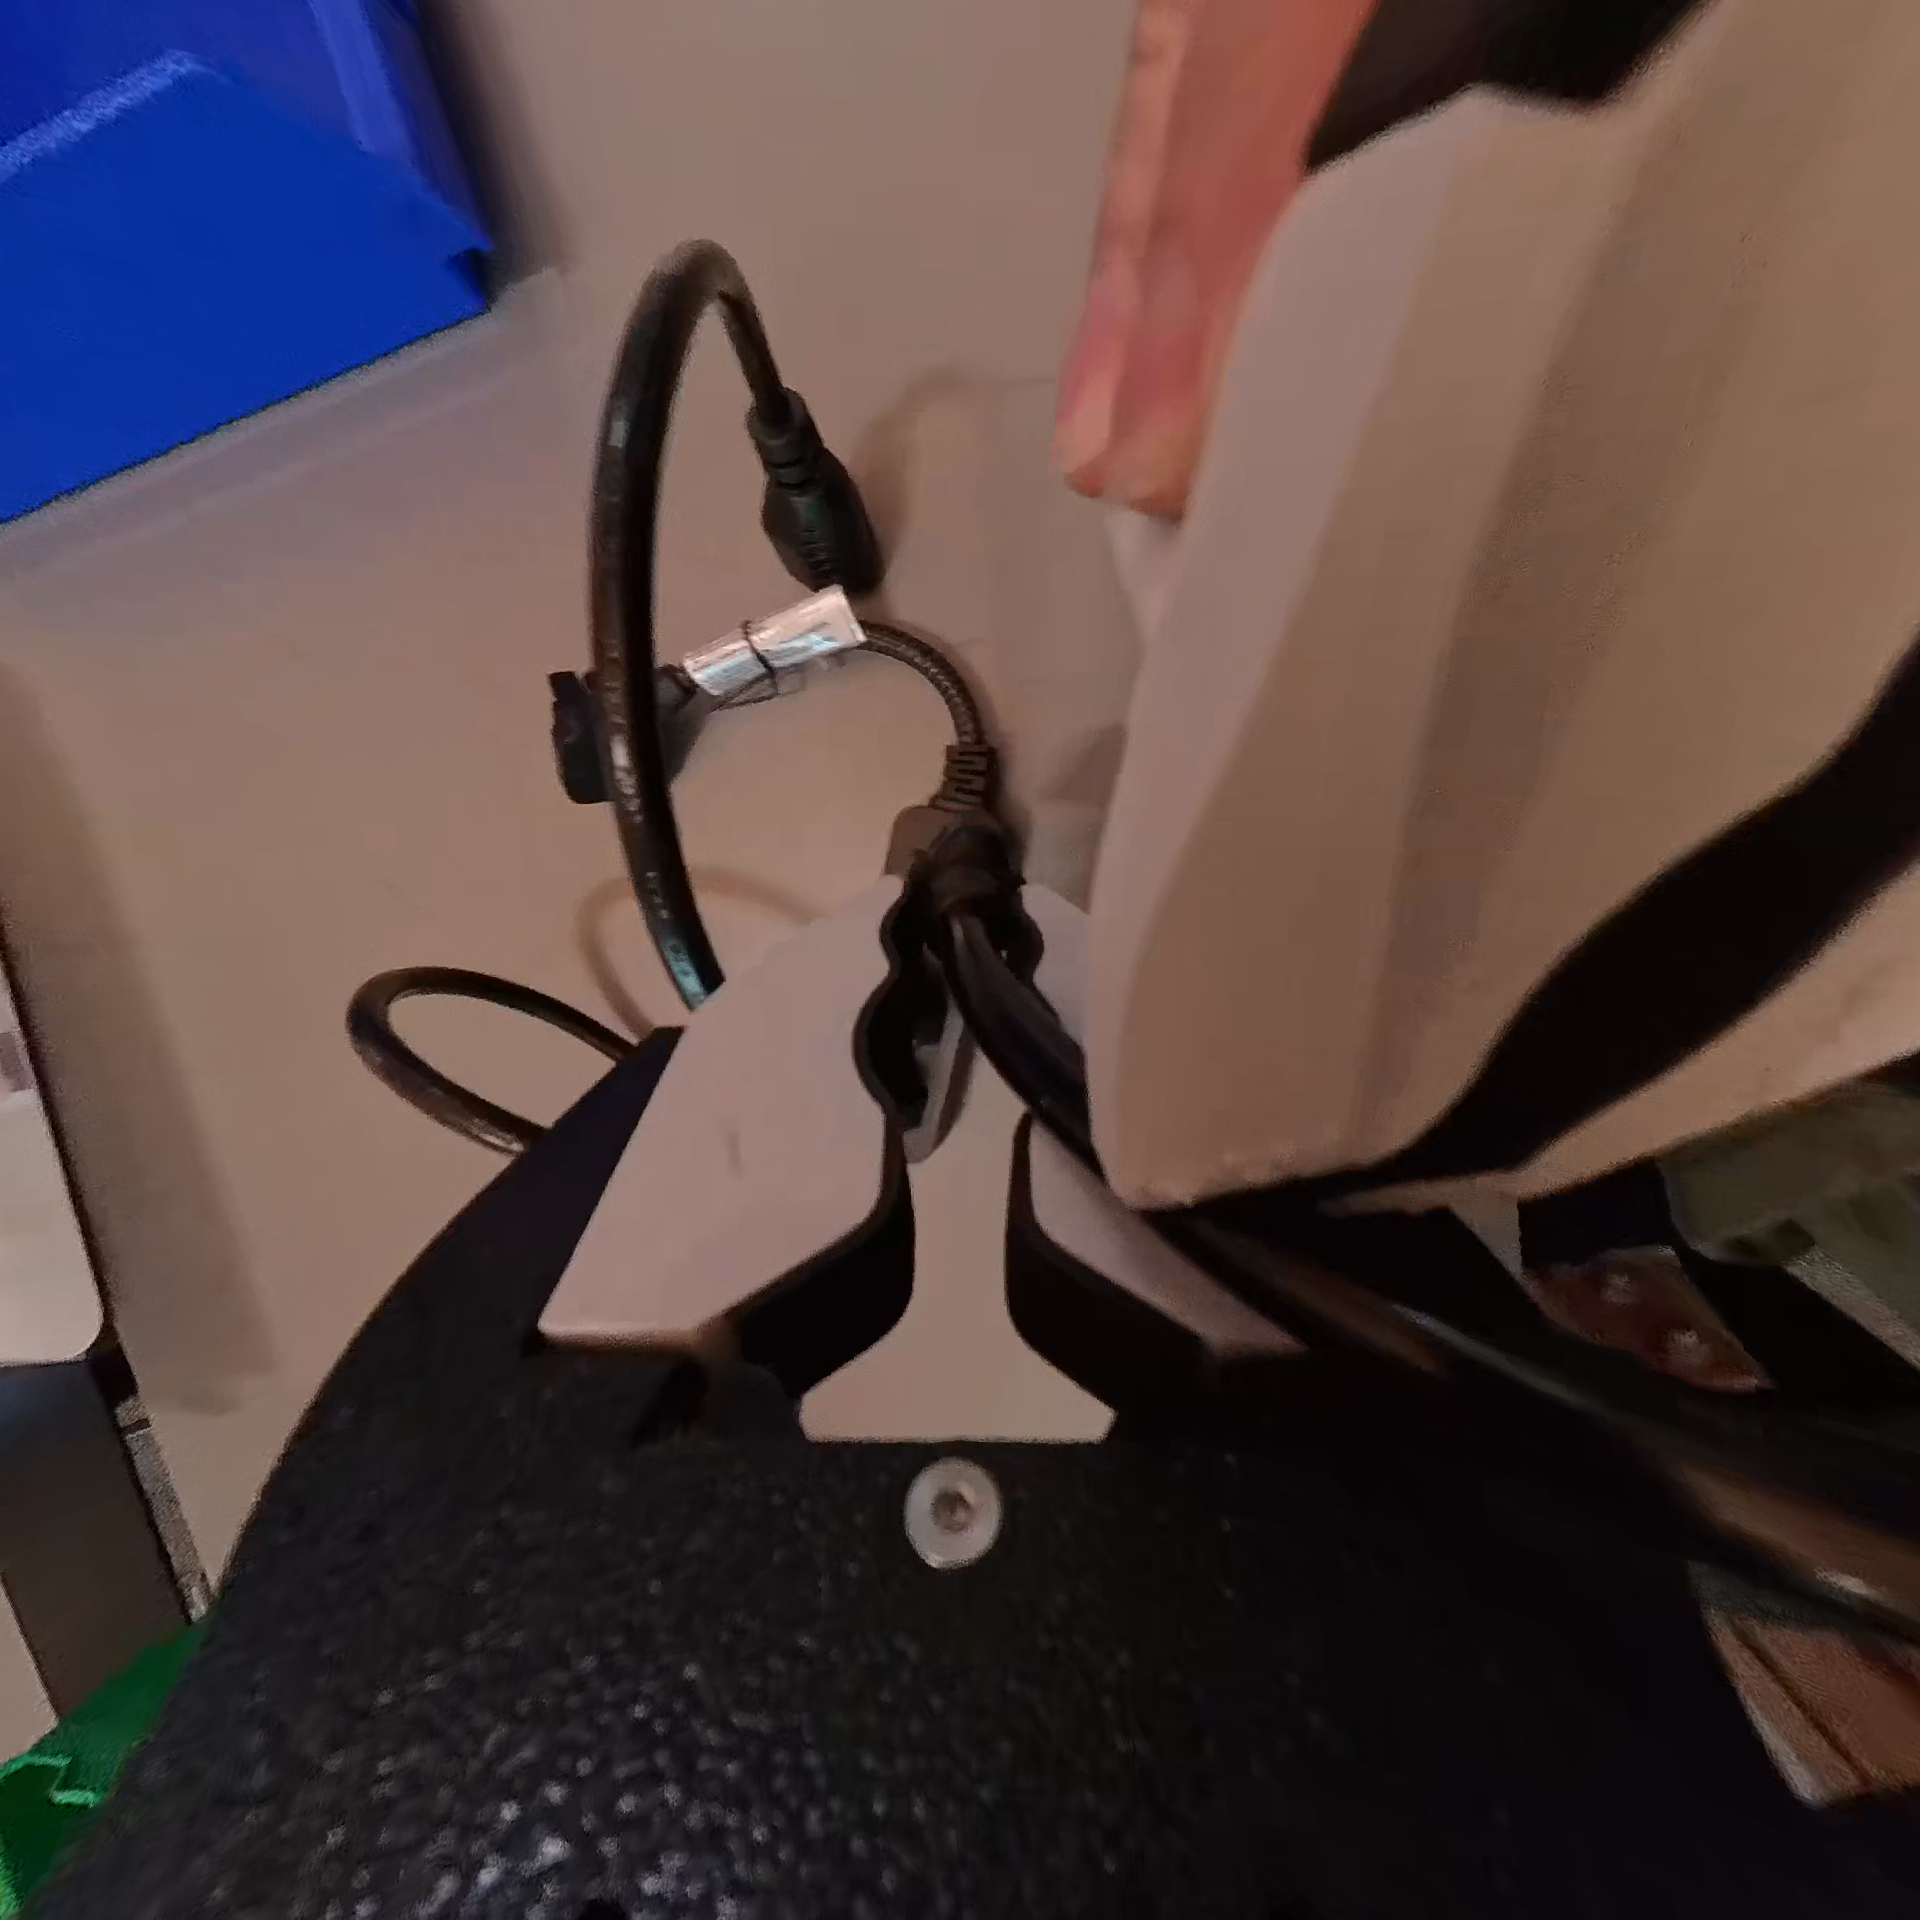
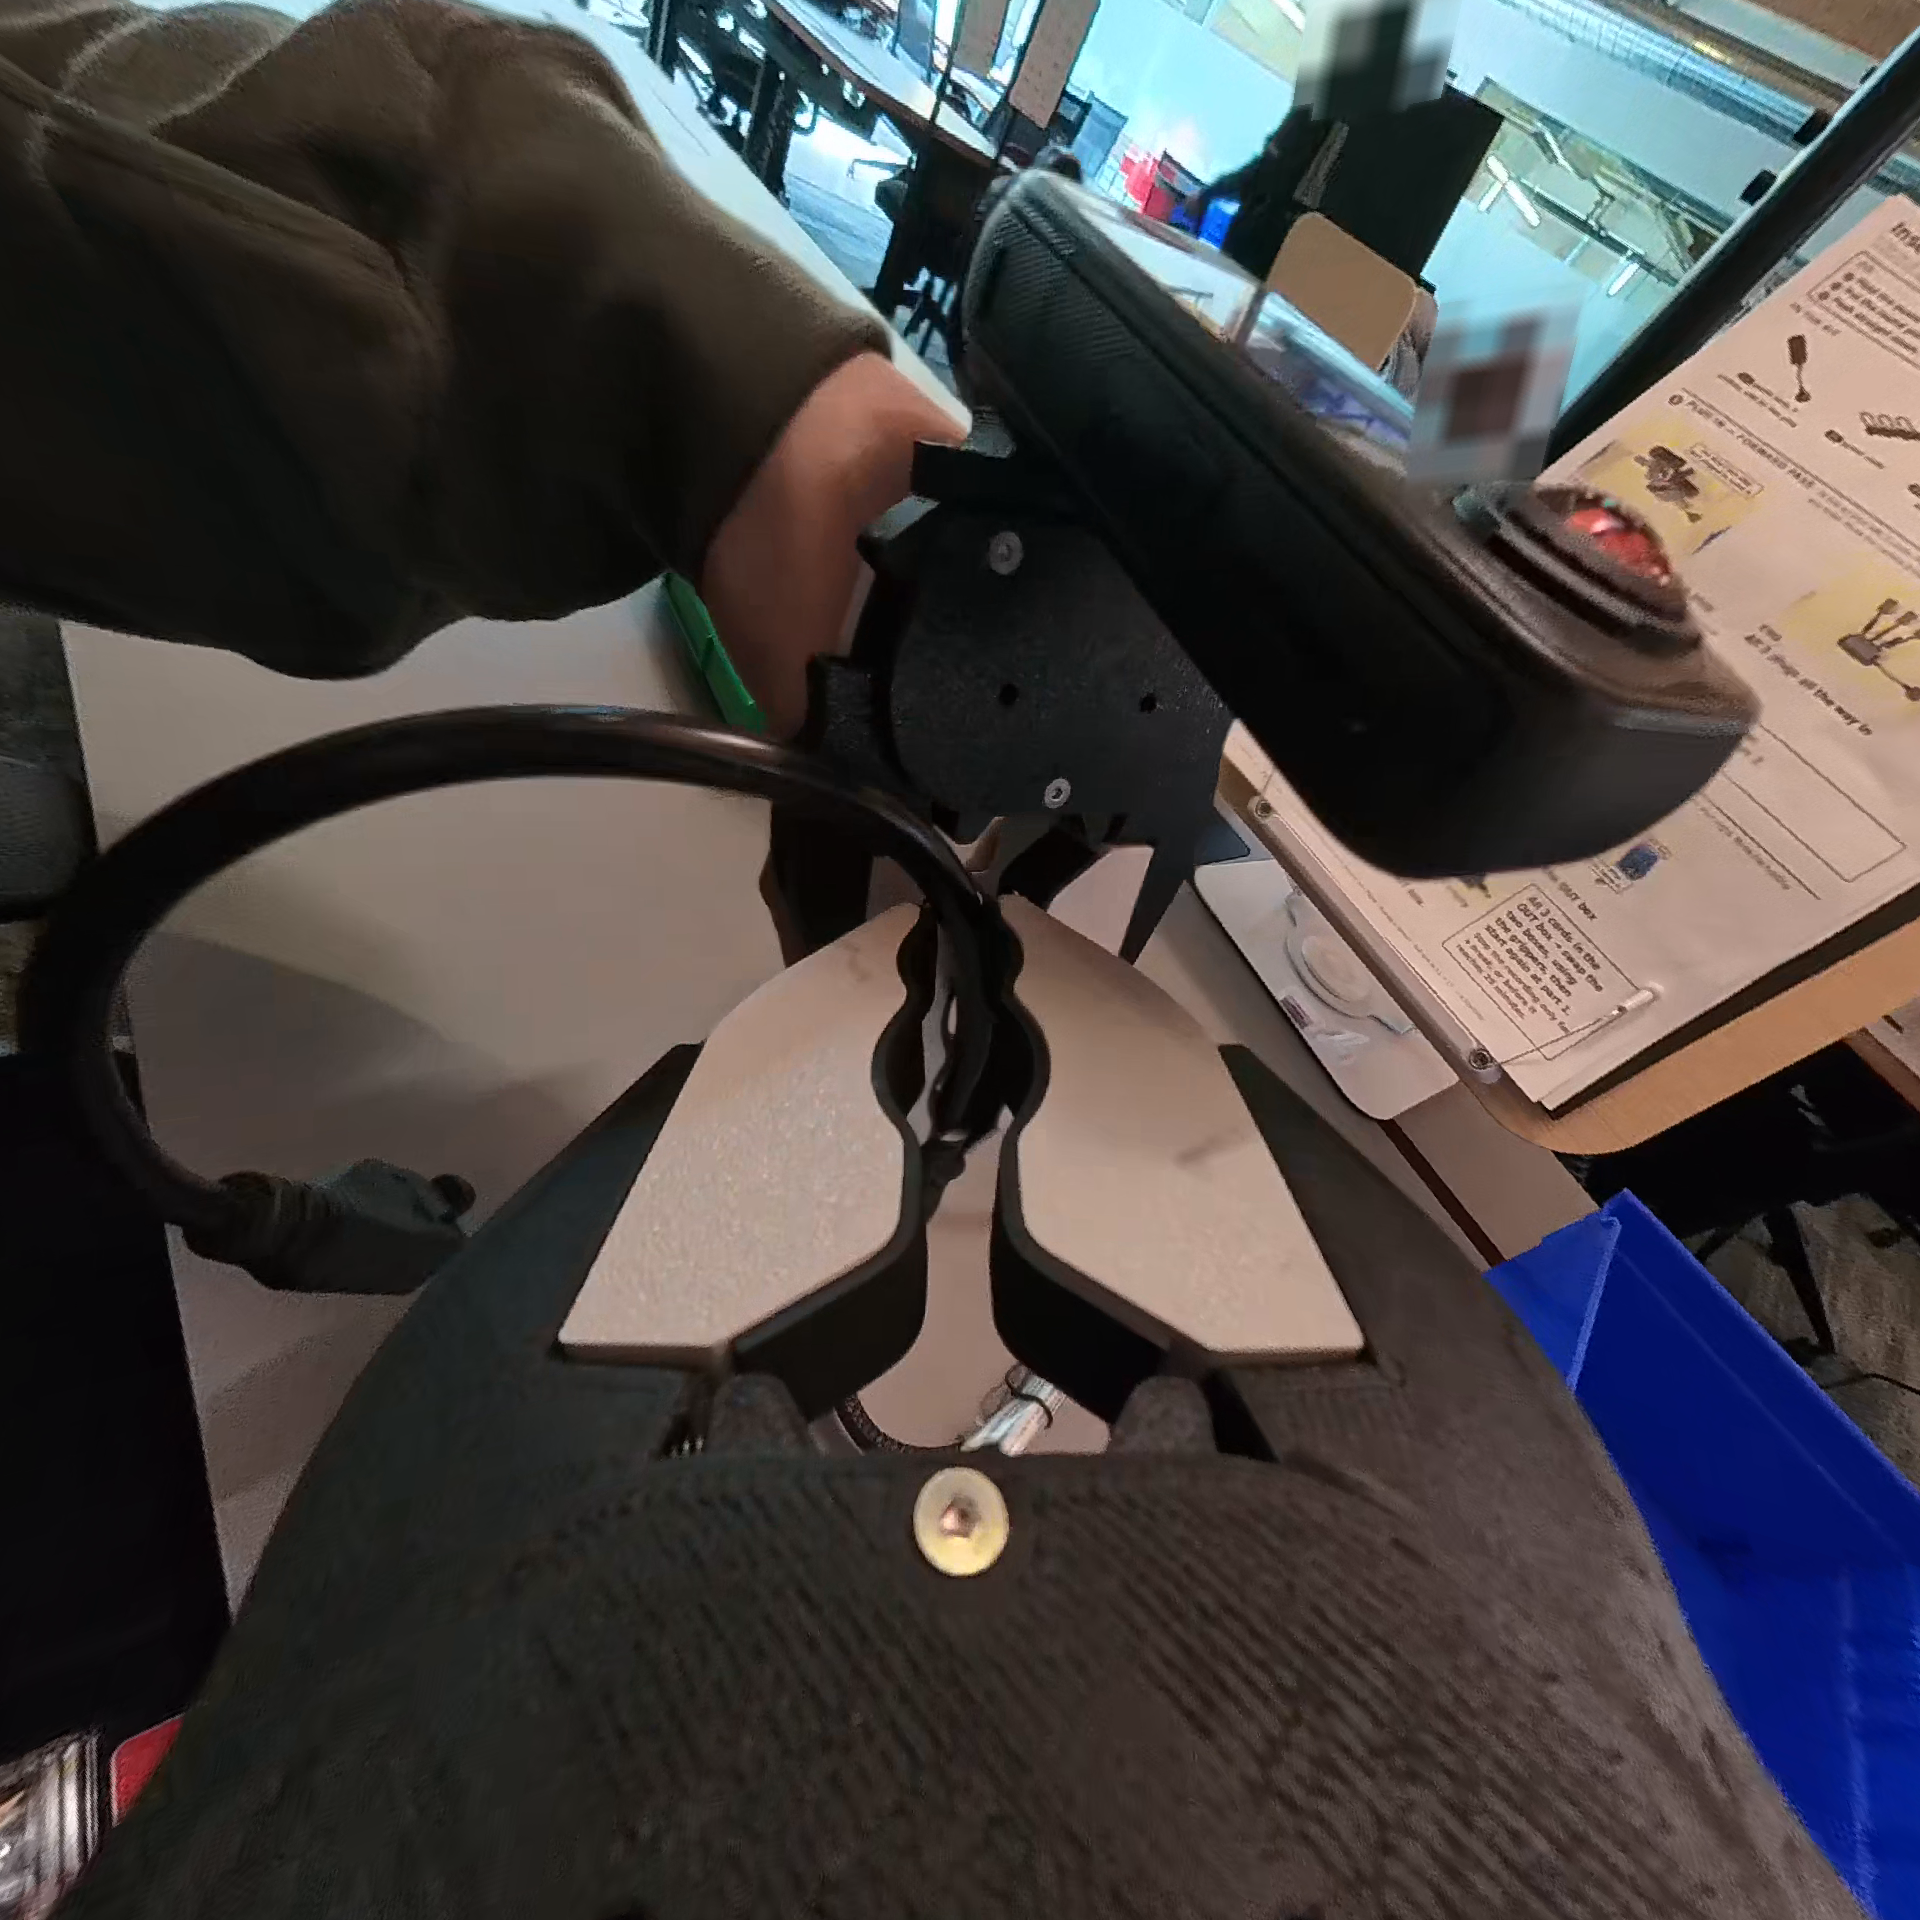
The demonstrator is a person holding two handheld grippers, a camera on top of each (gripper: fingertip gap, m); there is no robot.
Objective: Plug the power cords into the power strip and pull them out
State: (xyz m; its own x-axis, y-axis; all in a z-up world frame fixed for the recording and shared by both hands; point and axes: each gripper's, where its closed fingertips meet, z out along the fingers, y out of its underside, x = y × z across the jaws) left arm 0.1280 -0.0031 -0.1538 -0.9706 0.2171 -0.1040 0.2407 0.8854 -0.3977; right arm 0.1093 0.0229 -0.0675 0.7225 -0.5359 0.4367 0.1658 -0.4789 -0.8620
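Note:
In the left wrist view my left gripper [image 1: 956, 935] is shut on a bundle of black power cords [image 1: 997, 997] just above the pale table. A thick black cord [image 1: 623, 582] arches up to a black plug [image 1: 816, 499] that rests against a blurred pale shape. A braided cable with a silver label [image 1: 769, 649] curves into the bundle. The right gripper's pale finger [image 1: 1403, 675] fills the right side. In the right wrist view my right gripper [image 2: 961, 997] is shut on a black cord [image 2: 436, 732] that loops left to a loose plug [image 2: 343, 1226]. The hand-held left gripper [image 2: 1039, 727] is just beyond.
A blue bin [image 1: 187, 260] stands at the upper left of the left view and at the lower right of the right view [image 2: 1714, 1507]. A printed instruction sheet on a tilted board [image 2: 1662, 779] stands at the right. A dark sleeve and hand [image 2: 364, 312] hold the left gripper.

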